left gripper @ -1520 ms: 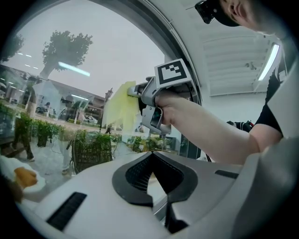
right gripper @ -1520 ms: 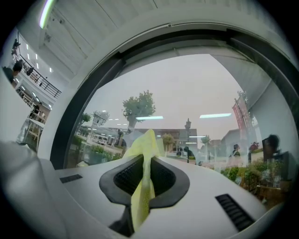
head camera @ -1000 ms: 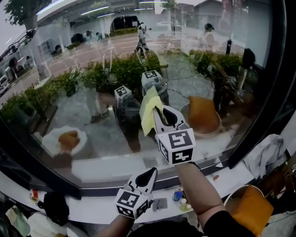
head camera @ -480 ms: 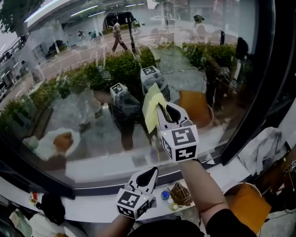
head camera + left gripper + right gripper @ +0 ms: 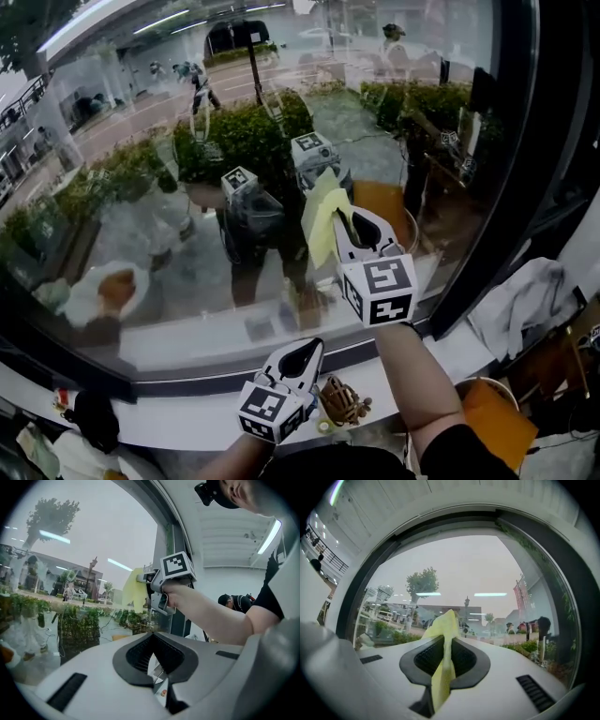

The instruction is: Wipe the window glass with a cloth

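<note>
A thin, soft, pale yellow cloth (image 5: 322,211) is pinched between the fingers of the right gripper (image 5: 339,214), which are closed tight on it. The cloth is creased into a narrow fold inside the fingers and fans out past their tips, held up close against the window glass (image 5: 141,234); actual contact cannot be made out. The glass is large, dark-framed and full of reflections. A cube with black-and-white square markers (image 5: 380,291) is carried on the gripper; no letters are seen. The left gripper (image 5: 302,354) is held low above the white sill (image 5: 187,412), its grey, smooth fingers brought together with nothing between them.
</note>
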{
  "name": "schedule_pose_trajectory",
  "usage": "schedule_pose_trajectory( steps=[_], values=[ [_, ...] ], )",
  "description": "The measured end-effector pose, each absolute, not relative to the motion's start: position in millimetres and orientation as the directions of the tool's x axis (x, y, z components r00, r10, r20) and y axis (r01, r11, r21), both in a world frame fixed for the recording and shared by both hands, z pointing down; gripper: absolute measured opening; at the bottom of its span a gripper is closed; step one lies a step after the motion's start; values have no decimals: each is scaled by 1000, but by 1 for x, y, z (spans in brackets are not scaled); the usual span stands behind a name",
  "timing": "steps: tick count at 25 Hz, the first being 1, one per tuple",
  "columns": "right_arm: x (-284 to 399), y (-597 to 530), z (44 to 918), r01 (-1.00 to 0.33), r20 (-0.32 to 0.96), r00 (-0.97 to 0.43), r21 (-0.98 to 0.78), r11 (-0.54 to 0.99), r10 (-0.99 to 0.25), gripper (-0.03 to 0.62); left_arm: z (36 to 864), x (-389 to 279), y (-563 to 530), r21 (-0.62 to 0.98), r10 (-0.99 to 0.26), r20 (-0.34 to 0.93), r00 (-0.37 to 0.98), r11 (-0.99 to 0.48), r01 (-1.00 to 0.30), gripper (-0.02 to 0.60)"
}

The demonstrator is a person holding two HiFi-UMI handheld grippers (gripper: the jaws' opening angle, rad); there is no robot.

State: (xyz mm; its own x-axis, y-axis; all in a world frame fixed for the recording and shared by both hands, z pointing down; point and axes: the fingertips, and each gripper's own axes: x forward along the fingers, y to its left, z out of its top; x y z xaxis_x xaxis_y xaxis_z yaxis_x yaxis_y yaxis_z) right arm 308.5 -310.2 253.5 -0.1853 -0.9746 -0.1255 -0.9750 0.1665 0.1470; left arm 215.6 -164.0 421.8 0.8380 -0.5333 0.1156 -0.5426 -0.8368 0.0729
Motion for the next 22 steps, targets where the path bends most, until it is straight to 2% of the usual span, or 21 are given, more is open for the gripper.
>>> schedule_pose_trajectory(
  steps=[22],
  values=[
    [476, -300, 272, -993, -106, 55, 102, -66, -993, 52, 434, 254, -172, 72, -478, 163, 863, -867, -493, 8]
  ],
)
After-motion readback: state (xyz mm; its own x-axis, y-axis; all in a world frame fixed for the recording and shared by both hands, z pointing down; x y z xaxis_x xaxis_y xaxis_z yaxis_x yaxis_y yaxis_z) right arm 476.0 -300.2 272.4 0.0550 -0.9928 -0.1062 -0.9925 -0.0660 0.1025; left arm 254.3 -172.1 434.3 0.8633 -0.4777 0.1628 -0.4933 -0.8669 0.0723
